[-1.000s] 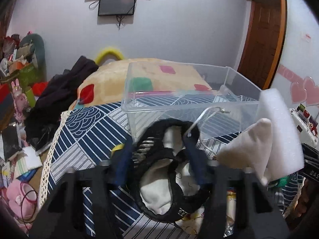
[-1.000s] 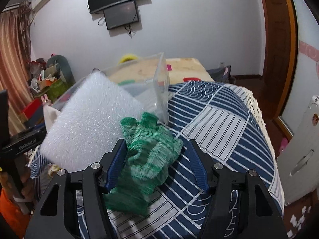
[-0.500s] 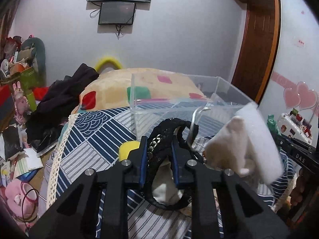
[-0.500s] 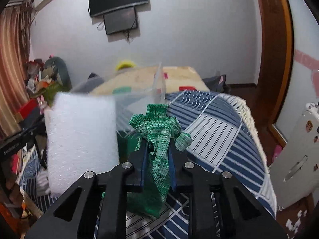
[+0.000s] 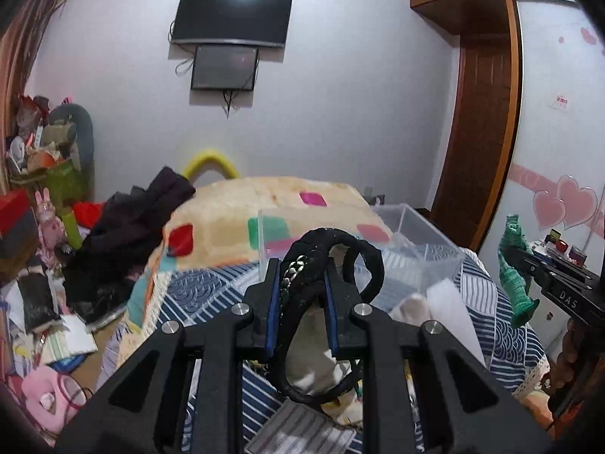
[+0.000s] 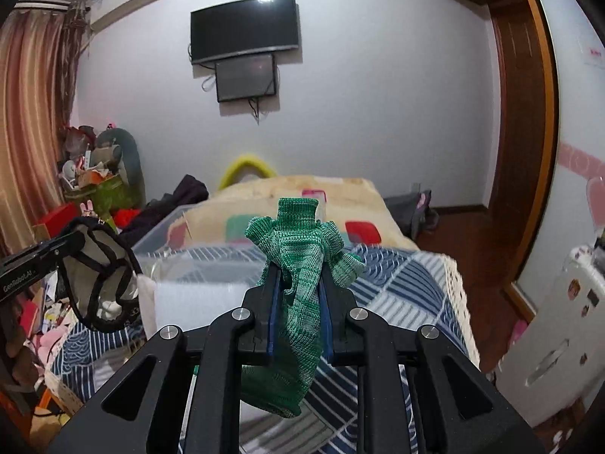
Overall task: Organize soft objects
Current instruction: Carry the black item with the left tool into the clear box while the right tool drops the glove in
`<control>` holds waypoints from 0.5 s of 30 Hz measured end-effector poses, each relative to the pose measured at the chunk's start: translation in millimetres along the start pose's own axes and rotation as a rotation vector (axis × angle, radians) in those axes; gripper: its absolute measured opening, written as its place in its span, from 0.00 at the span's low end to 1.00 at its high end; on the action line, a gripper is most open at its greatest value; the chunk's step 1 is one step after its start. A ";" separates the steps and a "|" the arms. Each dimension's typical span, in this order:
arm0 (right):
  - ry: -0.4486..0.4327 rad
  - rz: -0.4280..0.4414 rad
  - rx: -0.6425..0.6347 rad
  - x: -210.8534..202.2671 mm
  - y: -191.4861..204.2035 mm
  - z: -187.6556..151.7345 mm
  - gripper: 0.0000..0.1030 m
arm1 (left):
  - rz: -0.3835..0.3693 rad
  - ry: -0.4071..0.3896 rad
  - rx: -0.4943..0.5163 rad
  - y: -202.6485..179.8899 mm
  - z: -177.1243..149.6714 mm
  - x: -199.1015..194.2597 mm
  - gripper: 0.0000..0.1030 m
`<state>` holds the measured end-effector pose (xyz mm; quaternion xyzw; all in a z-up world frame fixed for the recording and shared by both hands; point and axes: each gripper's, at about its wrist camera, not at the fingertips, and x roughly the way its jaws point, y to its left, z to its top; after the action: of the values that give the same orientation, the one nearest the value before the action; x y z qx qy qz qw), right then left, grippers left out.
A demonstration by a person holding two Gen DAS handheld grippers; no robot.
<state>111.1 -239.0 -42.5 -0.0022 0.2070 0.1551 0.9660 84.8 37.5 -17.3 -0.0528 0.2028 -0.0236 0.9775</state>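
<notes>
My left gripper [image 5: 300, 295] is shut on a black-trimmed white fabric pouch [image 5: 302, 276] with a braided strap, held up above the bed. It also shows in the right wrist view [image 6: 100, 287]. My right gripper [image 6: 298, 299] is shut on a green knit glove [image 6: 302, 265], also lifted; the glove shows at the right of the left wrist view [image 5: 514, 276]. A clear plastic bin [image 5: 408, 242] stands open on the blue patterned bedspread [image 6: 397, 287] ahead of both grippers. A white foam block [image 6: 196, 302] and a white cloth [image 5: 412, 306] lie in front of the bin.
A beige blanket with coloured squares [image 5: 234, 219] covers the far bed. Dark clothes [image 5: 128, 227] are piled at its left. Cluttered floor and toys [image 5: 41, 302] lie at the left. A wooden door [image 5: 480, 132] and a white appliance [image 6: 552, 333] stand at the right.
Both grippers closed on their items a second ago and have since lifted them off the bed. The foam block now lies lower in front of the bin.
</notes>
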 end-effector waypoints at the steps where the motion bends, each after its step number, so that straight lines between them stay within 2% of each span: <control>1: -0.007 0.003 -0.007 -0.1 1.3 1.6 0.16 | 0.008 -0.010 0.006 0.0 5.0 -0.2 0.19; 6: -0.039 0.022 -0.029 5.6 7.7 14.7 0.16 | 0.018 -0.039 0.008 3.9 26.0 4.8 0.19; 15: -0.092 0.055 -0.059 25.4 22.9 38.1 0.16 | 0.009 -0.035 -0.004 11.7 56.2 32.8 0.19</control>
<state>141.5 -207.0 -16.4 -0.0178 0.1575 0.1875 0.9694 137.6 52.2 19.8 -0.0543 0.1858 -0.0181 0.9809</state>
